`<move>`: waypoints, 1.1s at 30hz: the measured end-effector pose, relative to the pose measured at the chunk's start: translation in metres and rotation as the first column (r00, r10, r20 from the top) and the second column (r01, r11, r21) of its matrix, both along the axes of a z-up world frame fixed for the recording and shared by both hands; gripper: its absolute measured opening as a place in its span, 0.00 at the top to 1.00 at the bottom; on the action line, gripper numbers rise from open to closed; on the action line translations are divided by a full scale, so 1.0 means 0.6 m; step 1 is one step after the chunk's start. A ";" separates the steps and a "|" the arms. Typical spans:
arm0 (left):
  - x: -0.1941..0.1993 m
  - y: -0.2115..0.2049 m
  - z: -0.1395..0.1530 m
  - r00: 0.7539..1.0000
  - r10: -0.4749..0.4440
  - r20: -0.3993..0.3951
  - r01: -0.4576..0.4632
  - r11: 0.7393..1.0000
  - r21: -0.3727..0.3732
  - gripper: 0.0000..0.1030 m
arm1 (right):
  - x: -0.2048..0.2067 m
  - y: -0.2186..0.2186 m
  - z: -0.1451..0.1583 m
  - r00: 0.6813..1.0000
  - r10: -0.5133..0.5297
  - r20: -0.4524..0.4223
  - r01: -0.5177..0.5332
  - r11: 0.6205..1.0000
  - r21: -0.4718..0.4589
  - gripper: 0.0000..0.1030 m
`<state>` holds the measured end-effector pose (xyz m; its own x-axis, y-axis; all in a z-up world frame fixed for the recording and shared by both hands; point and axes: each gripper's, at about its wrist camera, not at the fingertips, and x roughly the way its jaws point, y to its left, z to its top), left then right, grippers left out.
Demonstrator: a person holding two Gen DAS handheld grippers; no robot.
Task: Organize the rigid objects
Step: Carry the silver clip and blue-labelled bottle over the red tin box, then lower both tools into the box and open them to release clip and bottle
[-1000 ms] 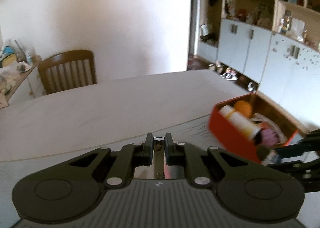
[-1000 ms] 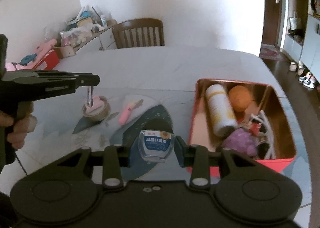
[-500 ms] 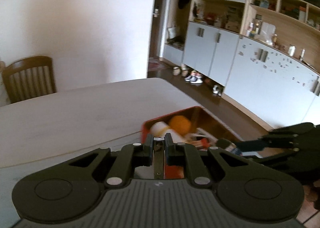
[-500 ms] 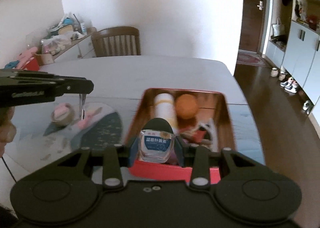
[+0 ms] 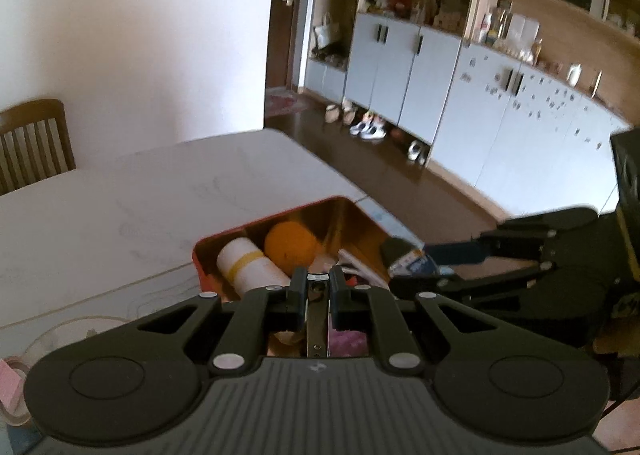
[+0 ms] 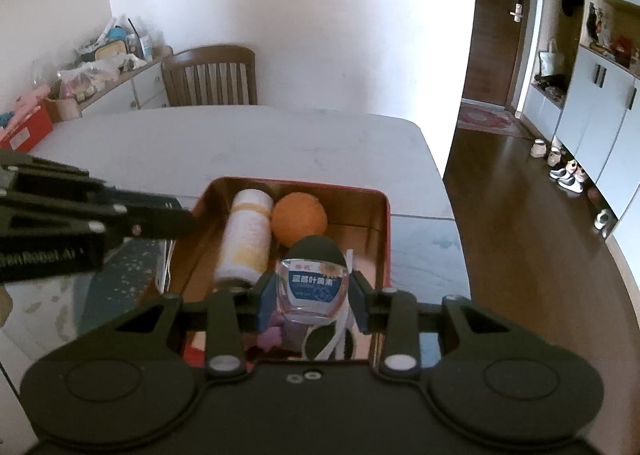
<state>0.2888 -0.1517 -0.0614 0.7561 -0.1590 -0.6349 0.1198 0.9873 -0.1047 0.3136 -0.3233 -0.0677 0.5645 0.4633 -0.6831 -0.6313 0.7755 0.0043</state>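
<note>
A red tin box [image 6: 382, 239] with a gold inside stands near the table's right edge. It holds a white bottle with a yellow band [image 6: 246, 239], an orange ball [image 6: 299, 217], something purple and white cords. My right gripper [image 6: 314, 295] hangs over the box's near half, shut on a small clear bottle [image 6: 313, 283] with a blue label and a black cap. My left gripper [image 5: 317, 287] is shut on a thin metal strip [image 5: 316, 329] above the box's left side [image 5: 224, 239]. The left wrist view also shows the small bottle [image 5: 408, 259] in the right gripper's fingers [image 5: 460, 253].
A wooden chair [image 6: 212, 75] stands behind the pale table [image 6: 280, 143]. A cluttered sideboard [image 6: 108, 67] runs along the left wall. A pink tape roll [image 5: 12, 379] lies at the left on a patterned mat [image 6: 116, 275]. To the right the table ends above dark floor, with shoes and cupboards [image 5: 420, 87] beyond.
Both grippers have swung right, from over the patterned mat to above the red box. Each still holds its object; the tape roll and pink item stay behind at left.
</note>
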 end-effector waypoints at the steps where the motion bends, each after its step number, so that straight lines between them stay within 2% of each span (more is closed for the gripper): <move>1: 0.008 -0.004 -0.007 1.000 0.000 -0.015 0.000 1.000 0.008 0.90 | 0.005 0.004 -0.005 1.000 0.014 -0.003 -0.014 1.000 -0.009 0.64; 8: 0.033 -0.014 -0.047 0.996 0.026 -0.082 -0.022 0.998 0.053 0.90 | 0.037 0.022 -0.030 0.996 0.085 -0.017 -0.086 0.994 -0.068 0.64; 19: 0.050 -0.013 -0.085 0.988 0.045 -0.150 -0.035 0.997 0.069 0.90 | 0.046 0.037 -0.056 0.991 0.136 -0.014 -0.136 0.979 -0.152 0.63; 33: 0.062 -0.016 -0.108 0.976 0.055 -0.209 -0.040 0.996 0.077 0.89 | 0.039 0.016 -0.045 0.990 0.136 -0.026 -0.138 0.985 -0.103 0.61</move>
